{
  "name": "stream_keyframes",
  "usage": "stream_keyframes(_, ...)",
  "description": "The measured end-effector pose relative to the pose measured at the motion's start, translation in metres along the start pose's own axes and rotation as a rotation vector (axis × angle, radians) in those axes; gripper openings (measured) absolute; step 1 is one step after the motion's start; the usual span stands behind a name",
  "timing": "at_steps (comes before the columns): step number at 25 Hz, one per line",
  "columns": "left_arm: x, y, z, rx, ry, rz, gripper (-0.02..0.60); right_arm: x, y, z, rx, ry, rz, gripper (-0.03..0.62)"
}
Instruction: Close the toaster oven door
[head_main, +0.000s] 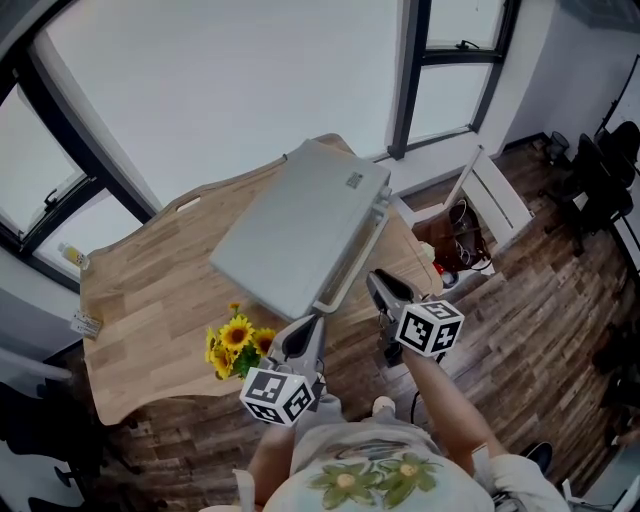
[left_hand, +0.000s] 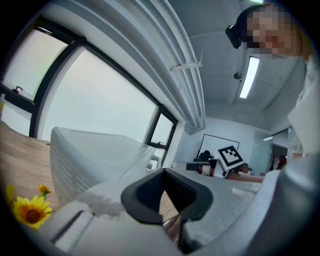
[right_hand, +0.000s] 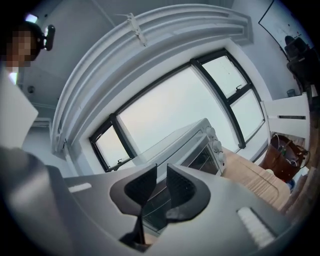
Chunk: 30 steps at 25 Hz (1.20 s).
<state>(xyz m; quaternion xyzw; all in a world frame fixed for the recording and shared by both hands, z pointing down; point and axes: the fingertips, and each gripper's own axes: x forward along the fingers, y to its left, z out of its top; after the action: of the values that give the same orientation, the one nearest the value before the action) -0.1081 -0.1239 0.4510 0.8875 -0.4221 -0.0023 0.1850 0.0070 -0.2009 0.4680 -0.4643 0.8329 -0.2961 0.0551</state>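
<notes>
Grey-bodied with black pads, the left tool (head_main: 303, 330) in our hand is clenched on nothing, its jaws pressed together. It hangs over the near edge of the bench (head_main: 150, 300), close to the lower end of the toaster oven's handle bar (head_main: 350, 262). Our right tool (head_main: 380, 285) stands released, with a narrow gap between its jaws and nothing in it. It points at the oven's front from just beside the same handle. The silver toaster oven (head_main: 300, 225) sits toward the right end of the wooden bench, its front turned to us. In the right tool view its glass door (right_hand: 197, 161) seems to lie up against the front beside three knobs (right_hand: 216, 145), though we cannot tell whether it is fully shut. A bunch of sunflowers (head_main: 237, 342) lies on the bench just left of the left tool. Behind the bench run large dark-framed windows (head_main: 240, 80). To the right a brown bag (head_main: 455, 235) rests on the dark plank floor (head_main: 540, 300).
</notes>
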Motion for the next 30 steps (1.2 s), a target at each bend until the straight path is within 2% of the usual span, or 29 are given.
stream_keyframes(6, 0.004, -0.01, -0.004, 0.01, 0.009, -0.013, 0.003, -0.029, 0.005, -0.014, -0.154, -0.013, -0.051, 0.0)
stream_keyframes(15, 0.007, -0.024, -0.015, 0.021, 0.035, -0.032, 0.003, -0.054, 0.018, -0.033, -0.297, 0.024, -0.053, -0.002)
stream_keyframes(22, 0.009, -0.034, -0.024, 0.026, 0.049, -0.045, 0.003, -0.062, 0.028, -0.038, -0.367, 0.033, -0.04, -0.002)
stream_keyframes(30, 0.011, -0.041, -0.027, 0.027, 0.057, -0.049, 0.003, -0.063, 0.03, -0.042, -0.373, 0.05, -0.029, -0.002)
